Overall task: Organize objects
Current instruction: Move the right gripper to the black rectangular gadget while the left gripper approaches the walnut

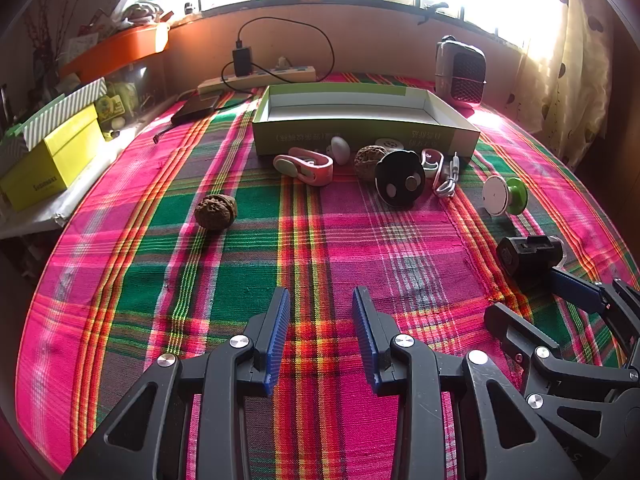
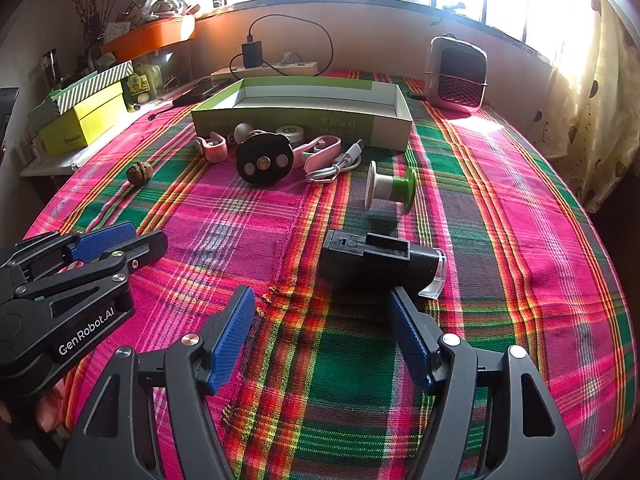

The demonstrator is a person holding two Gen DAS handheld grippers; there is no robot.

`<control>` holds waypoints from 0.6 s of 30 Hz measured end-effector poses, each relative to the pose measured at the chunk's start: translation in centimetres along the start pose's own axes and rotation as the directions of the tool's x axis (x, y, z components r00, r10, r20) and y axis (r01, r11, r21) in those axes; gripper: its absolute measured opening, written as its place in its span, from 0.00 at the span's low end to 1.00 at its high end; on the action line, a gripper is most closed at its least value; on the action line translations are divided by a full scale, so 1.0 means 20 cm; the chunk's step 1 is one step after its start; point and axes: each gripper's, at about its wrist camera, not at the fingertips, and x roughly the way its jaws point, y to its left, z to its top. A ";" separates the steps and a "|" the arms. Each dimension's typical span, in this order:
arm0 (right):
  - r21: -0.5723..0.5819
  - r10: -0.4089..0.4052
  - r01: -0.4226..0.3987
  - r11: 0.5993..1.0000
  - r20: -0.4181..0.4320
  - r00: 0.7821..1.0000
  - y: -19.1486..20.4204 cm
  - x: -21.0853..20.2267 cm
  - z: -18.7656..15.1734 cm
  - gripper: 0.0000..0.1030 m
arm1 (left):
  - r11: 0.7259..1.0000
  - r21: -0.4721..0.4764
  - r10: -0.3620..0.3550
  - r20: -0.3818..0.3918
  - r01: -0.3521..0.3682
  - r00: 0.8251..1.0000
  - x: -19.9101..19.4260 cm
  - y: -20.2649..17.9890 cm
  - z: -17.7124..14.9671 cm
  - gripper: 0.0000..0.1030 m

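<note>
On the plaid cloth a shallow green and white box stands empty at the back. In front of it lie a pink clip, a walnut, a black round disc, a white cable and a green and white spool. Another walnut lies apart to the left. My left gripper is open over bare cloth. My right gripper is open wide, its tips just short of a black boxy device.
A small heater stands at the back right, a power strip with a charger behind the box. A yellow box and striped boxes sit on a side shelf at left. A curtain hangs right of the table edge.
</note>
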 end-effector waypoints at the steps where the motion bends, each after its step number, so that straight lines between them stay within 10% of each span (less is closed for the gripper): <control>1: 0.000 0.000 0.000 1.000 0.000 1.000 0.00 0.00 0.00 0.66 | 1.000 0.000 0.000 0.000 0.000 1.000 0.00 0.00 0.00 0.30; 18: -0.037 0.071 -0.072 0.997 -0.032 0.997 -0.04 -0.03 -0.01 0.66 | 0.999 0.030 -0.044 -0.018 0.045 0.999 -0.01 0.04 0.01 0.30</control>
